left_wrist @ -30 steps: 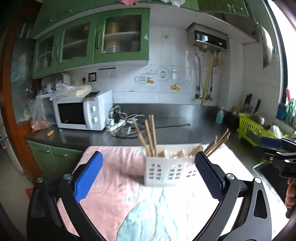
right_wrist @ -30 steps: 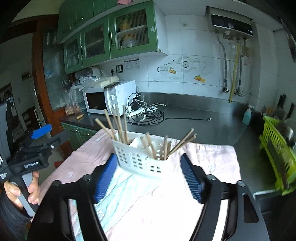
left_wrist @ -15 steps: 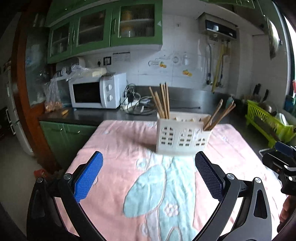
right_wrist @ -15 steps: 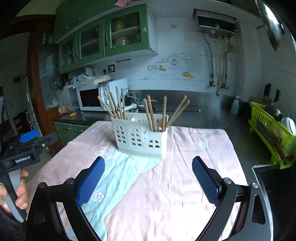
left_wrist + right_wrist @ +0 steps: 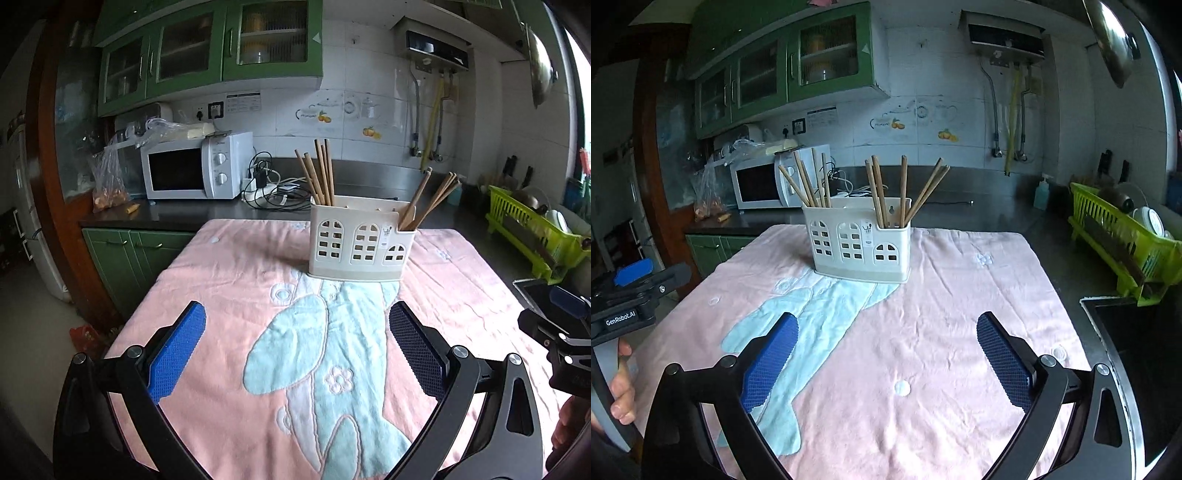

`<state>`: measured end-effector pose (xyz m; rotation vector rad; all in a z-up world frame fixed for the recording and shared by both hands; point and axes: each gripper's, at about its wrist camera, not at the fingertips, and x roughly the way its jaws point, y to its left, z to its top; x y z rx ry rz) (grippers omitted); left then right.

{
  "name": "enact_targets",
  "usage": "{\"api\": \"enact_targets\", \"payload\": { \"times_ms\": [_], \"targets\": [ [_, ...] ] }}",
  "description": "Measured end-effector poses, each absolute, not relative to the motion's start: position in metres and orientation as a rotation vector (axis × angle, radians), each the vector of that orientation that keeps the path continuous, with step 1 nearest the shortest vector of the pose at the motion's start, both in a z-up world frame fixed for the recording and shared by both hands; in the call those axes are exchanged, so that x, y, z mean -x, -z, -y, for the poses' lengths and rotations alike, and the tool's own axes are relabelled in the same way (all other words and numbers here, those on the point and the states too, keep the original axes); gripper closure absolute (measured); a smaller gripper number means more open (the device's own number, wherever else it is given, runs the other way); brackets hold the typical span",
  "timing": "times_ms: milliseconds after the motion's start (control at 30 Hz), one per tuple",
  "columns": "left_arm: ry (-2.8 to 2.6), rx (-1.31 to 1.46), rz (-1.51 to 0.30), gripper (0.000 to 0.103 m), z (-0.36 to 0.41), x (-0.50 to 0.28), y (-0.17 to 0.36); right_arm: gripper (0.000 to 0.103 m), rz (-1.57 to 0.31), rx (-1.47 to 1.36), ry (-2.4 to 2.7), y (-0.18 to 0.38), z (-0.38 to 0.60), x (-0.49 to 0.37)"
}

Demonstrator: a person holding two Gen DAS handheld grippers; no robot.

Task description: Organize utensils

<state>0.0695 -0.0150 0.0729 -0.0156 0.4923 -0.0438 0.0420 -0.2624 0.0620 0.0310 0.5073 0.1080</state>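
A white utensil holder (image 5: 360,243) with arched cut-outs stands on a pink towel (image 5: 229,280); it also shows in the right wrist view (image 5: 858,245). Wooden chopsticks (image 5: 319,171) stand in its left compartment and more chopsticks (image 5: 430,201) lean in its right one. In the right wrist view the chopsticks (image 5: 809,182) fill the left end and others (image 5: 903,192) the right end. My left gripper (image 5: 297,350) is open and empty, well short of the holder. My right gripper (image 5: 886,354) is open and empty too, back from the holder.
A white microwave (image 5: 195,171) and tangled cables (image 5: 273,188) sit on the dark counter behind. A green dish rack (image 5: 1123,243) stands at the right, with a sink (image 5: 1137,354) in front of it. The towel (image 5: 923,332) covers the table top.
Both grippers have pulled back and away from the holder, which now looks smaller and farther. Both stay open and empty.
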Motion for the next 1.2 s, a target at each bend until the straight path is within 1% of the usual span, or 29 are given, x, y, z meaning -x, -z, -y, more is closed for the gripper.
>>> {"api": "enact_targets", "payload": {
  "times_ms": [400,633,1200],
  "targets": [
    [0.037,0.030,-0.486,0.005,0.008,-0.063,-0.069,0.008,-0.518,-0.045,-0.107,-0.059,0.262,-0.041],
    [0.055,0.096,-0.497,0.005,-0.004,-0.067,-0.061,0.008,-0.525,-0.038,-0.108,-0.059,0.258,-0.043],
    [-0.006,0.065,-0.492,0.005,-0.005,-0.067,-0.057,0.008,-0.538,-0.032,-0.127,-0.059,0.252,-0.046]
  ]
}}
